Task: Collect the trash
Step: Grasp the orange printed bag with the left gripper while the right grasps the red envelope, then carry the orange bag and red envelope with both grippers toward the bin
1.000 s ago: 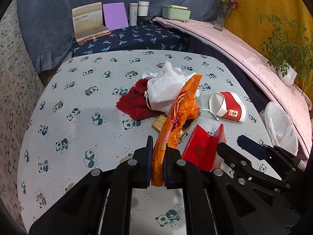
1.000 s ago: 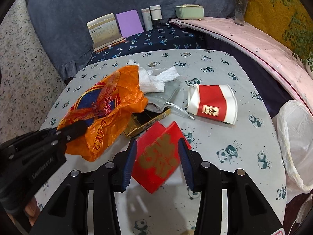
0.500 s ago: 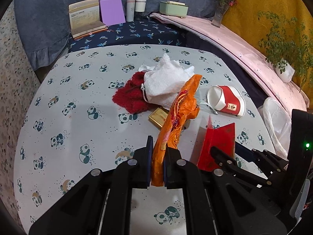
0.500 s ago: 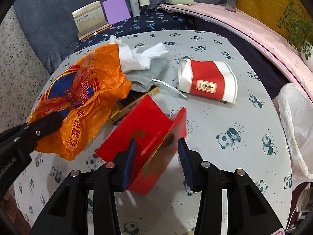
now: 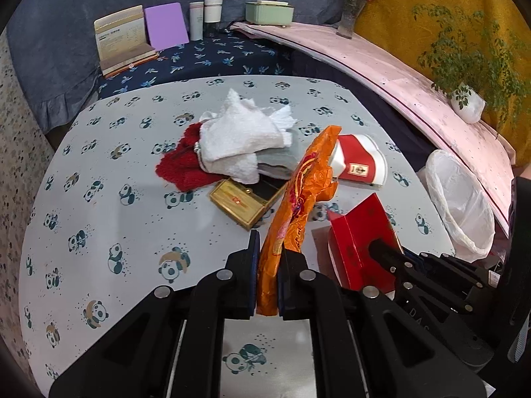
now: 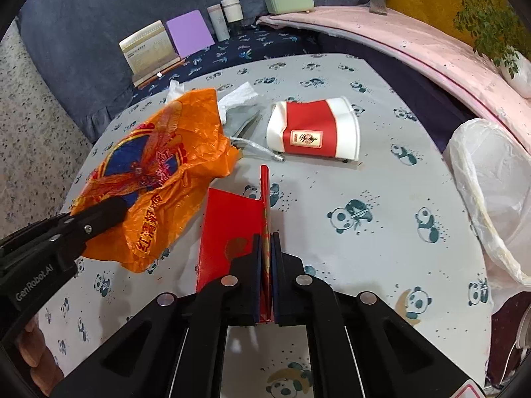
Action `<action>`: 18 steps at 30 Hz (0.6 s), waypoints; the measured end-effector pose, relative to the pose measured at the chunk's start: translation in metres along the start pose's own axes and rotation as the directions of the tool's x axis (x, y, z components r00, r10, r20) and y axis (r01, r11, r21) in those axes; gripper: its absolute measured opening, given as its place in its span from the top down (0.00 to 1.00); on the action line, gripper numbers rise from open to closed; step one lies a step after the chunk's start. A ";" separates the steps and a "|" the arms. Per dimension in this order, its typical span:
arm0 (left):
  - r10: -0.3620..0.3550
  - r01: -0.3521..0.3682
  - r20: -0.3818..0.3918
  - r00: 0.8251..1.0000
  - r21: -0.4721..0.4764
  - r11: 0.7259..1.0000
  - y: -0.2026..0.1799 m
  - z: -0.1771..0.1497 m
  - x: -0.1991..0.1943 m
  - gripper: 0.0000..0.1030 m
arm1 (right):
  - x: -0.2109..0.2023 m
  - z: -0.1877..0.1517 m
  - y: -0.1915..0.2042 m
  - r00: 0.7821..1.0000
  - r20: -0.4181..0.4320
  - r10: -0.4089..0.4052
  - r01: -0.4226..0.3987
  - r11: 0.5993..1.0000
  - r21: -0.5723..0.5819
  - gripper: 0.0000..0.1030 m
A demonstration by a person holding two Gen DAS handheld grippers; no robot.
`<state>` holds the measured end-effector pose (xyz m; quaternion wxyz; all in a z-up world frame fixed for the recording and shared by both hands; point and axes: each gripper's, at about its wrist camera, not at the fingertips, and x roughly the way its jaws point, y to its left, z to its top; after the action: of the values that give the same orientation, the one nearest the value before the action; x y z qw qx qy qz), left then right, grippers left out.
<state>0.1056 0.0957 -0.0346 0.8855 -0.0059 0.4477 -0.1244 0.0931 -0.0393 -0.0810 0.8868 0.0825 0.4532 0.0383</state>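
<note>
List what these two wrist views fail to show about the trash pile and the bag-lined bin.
- White bag-lined bin: its inside and base are cut off by the frame edge in the right wrist view.
- Gold box: shows in the left wrist view only; in the right wrist view the orange plastic bag covers it.
- Red fuzzy cloth: partly under the white towel.
- Red paper cup: its mouth faces away, contents unseen.

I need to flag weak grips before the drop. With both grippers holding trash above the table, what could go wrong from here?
1. The right gripper pinches only one thin flap of the red box; the box might swing or slip out.
2. The orange bag, clamped at one end by the left gripper, trails near the gold box and may drag it.
3. The bin bag sits past the table edge; a loose release could miss.
</note>
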 end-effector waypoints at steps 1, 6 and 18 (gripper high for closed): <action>-0.002 0.002 0.003 1.000 0.006 1.000 -0.004 0.000 -0.001 0.92 | -0.004 0.001 -0.002 1.000 0.010 -0.002 0.002 1.000 0.003 0.96; -0.021 0.020 0.017 1.000 0.049 0.999 -0.030 0.006 -0.004 0.92 | -0.022 0.007 -0.021 0.998 0.058 -0.014 0.012 0.999 0.035 0.96; -0.071 0.063 0.042 0.997 0.162 0.985 -0.101 0.021 -0.003 0.92 | -0.066 0.014 -0.097 0.982 0.161 -0.095 0.067 0.983 0.172 0.96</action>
<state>0.0982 -0.0039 -0.0073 0.8887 0.0475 0.4146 -0.1897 0.0653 -0.1457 -0.0375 0.9127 0.1403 0.3814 -0.0431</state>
